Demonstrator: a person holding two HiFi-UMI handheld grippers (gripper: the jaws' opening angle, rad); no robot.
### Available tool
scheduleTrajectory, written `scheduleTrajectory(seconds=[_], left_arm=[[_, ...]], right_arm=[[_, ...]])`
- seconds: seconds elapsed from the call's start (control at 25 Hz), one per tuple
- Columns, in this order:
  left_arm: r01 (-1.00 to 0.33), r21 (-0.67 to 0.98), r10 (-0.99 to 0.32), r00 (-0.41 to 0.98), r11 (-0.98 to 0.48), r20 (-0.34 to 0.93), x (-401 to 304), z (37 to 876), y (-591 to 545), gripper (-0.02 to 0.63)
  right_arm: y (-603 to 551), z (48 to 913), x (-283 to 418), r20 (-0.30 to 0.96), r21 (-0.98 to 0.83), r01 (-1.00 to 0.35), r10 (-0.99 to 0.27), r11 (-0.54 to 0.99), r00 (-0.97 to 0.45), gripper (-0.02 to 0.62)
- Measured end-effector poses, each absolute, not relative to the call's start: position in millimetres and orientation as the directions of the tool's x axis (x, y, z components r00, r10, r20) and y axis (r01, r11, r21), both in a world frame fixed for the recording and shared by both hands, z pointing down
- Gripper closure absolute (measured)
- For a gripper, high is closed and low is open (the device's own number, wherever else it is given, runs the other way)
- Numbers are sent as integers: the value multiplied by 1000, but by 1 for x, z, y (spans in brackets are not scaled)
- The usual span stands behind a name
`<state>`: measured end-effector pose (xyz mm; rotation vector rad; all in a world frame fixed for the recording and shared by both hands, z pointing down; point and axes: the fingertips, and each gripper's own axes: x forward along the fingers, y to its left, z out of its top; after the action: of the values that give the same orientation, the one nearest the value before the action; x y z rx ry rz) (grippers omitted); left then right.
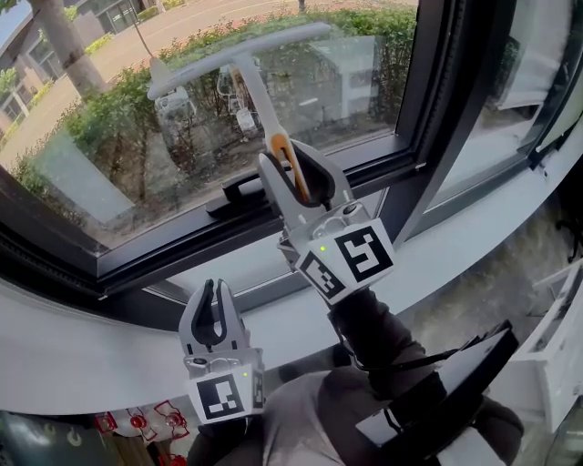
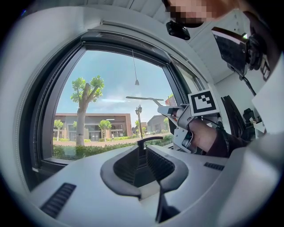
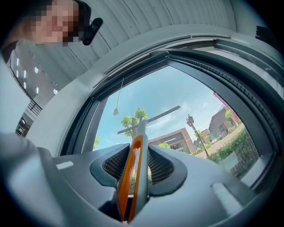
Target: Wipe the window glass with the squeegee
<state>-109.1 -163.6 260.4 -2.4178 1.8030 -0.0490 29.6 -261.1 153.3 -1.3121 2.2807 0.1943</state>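
holding the squeegee (image 1: 260,98) up at the window glass (image 1: 109,159) with the right gripper (image 1: 290,166), jaws closed on the grey and orange handle near its lower end. seen in the right gripper view: ribbed dark pads pressed on both sides of the handle, orange strip toward the camera, grey shaft running up and away to the crossbar. long pale blade set across the top of the shaft, tilted in the head view with the left end lower than the right, lying against or just at the upper part of the pane; cannot tell whether actually touching. carrying nothing in the left gripper (image 1: 212,300), low and to the left of the right one, above the white sill (image 1: 91,355) and well apart from the squeegee; jaws parted, with only a narrow empty gap between the pads, pointing toward the window. just below and left of the right gripper's jaws, on the dark window frame (image 1: 428,100), a black latch handle (image 1: 239,189). beyond the glass, a green hedge (image 1: 118,123), a tree trunk (image 1: 64,41) and a paved road (image 1: 182,27). dark sleeve (image 1: 364,337) behind the right gripper's marker cube (image 1: 351,259).
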Motion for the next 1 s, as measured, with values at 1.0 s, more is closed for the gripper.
scheduleTrajectory(seconds=[1.0], left_arm=[[-948, -121, -954, 299, -293, -32, -92, 270, -145, 554]], right_arm=[[-253, 213, 30, -379, -195, -829, -820, 524, -429, 472]])
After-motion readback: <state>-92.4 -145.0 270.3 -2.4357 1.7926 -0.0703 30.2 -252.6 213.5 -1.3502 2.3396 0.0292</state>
